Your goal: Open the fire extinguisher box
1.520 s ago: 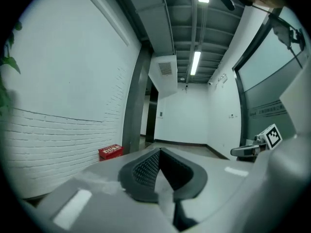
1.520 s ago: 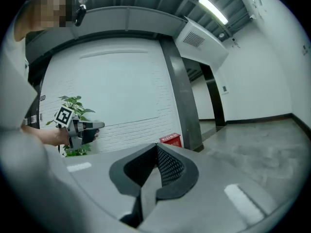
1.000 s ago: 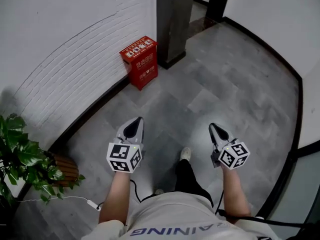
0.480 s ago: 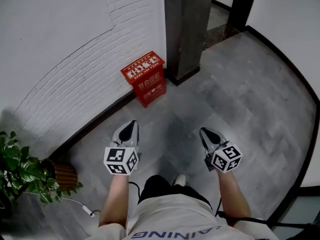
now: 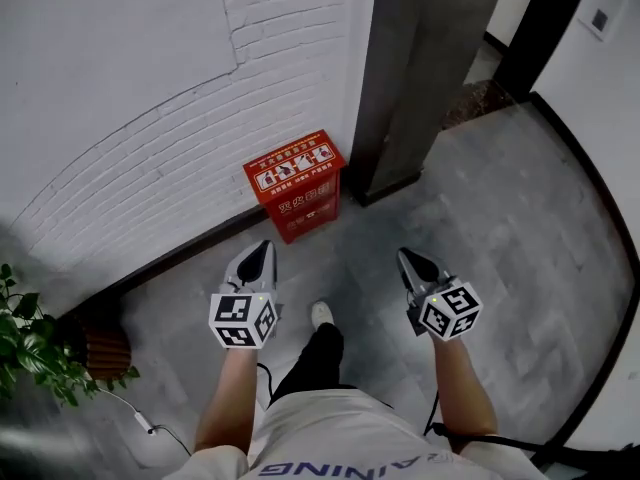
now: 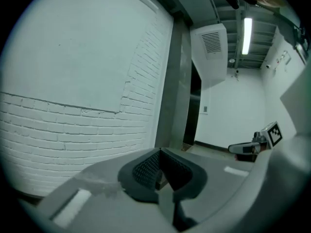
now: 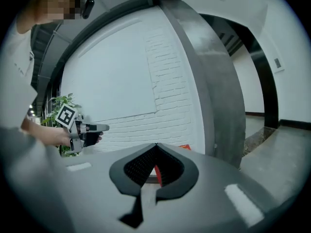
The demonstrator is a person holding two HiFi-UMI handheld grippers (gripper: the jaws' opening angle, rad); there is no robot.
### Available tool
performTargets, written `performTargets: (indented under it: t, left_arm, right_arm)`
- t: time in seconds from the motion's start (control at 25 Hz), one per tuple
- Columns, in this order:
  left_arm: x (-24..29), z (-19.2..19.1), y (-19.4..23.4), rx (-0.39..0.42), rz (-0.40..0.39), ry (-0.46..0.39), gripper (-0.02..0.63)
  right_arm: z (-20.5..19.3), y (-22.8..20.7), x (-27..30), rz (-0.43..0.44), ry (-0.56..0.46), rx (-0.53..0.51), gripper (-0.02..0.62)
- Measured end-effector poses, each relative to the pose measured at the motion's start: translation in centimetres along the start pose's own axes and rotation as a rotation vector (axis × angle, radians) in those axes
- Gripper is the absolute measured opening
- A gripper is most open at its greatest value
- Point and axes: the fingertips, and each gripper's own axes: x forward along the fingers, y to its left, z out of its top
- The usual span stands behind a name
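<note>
The red fire extinguisher box [image 5: 294, 184] stands on the grey floor against the white brick wall, lid down, with white print on its top and front. My left gripper [image 5: 264, 247] is held in the air short of the box's near side, jaws together and empty. My right gripper [image 5: 406, 258] hangs level with it, further right, also shut and empty. In the right gripper view a strip of the red box [image 7: 157, 173] shows through the gap under the closed jaws [image 7: 156, 146], and the left gripper [image 7: 83, 130] is at the left. The left gripper view faces the wall.
A grey pillar [image 5: 420, 78] rises just right of the box, with a dark doorway [image 5: 540, 28] behind it. A potted plant [image 5: 30, 353] and a white cable [image 5: 140, 423] lie at the lower left. The person's shoe [image 5: 320, 315] is between the grippers.
The person has stepped forward, so the box and pillar now sit closer and lower in the head view. Both grippers keep the same pose, shut.
</note>
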Motion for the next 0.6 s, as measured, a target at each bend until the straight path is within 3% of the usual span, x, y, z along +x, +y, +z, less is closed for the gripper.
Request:
performTargets:
  t: [0.28,0.6]
  left_arm:
    - [12.2,5.0,5.6,-0.021,0.052,-0.005,0.004]
    - [18.8,6.6,9.1,-0.074,0.145,-0.011,0.004]
  right_arm:
    - [5.7,-8.3,13.0,0.045,0.044,-0.015,0.003]
    - [7.4,-13.1,23.1,0.168,0.148,-0.078,0.003]
